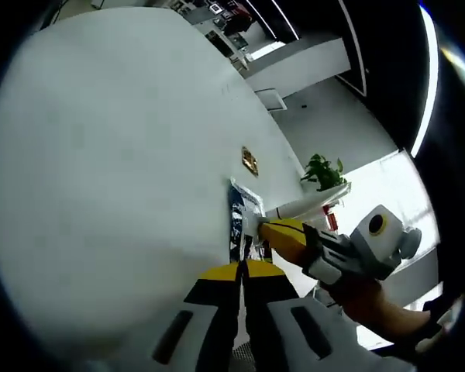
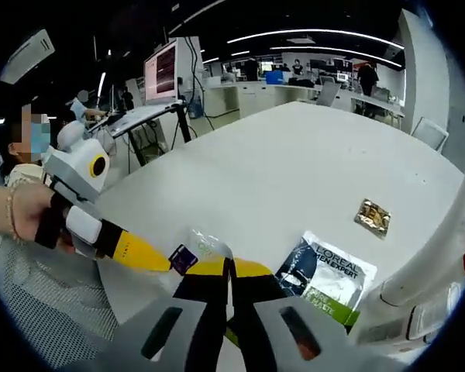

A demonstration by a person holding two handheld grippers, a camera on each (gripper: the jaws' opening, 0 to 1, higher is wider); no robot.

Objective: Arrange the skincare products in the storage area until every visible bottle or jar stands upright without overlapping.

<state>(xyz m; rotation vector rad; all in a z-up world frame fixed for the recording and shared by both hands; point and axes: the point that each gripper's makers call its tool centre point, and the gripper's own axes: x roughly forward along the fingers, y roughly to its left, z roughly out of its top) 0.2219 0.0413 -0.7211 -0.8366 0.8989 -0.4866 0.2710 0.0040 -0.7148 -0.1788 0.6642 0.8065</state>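
At bottom centre of the left gripper view, left gripper: yellow-tipped jaws pressed together, no gap visible, nothing seen between them. Beyond the tips, white table spreading across most of the field. Just past the jaw tips, sachet, dark blue and white, seen edge-on and strongly foreshortened. Entering from the right, right gripper, jaws closed to one yellow wedge, tip at the sachet's near edge; contact or grip not resolvable. Farther along the table, gold packet, lying flat, apart from the sachet. Past the table edge, plant.

At bottom centre of the right gripper view, right gripper: jaws closed against each other, tips between two products; whether any film is pinched, impossible to tell. Right of the tips, sachet, flat, label up, reading L'OREAL MEN EXPERT. Left of the tips, clear packet with purple label, flat on the table. Entering from the left, left gripper, held by a hand, jaws closed, tip touching the clear packet. Well beyond the sachet, gold packet. Behind the table, monitor.
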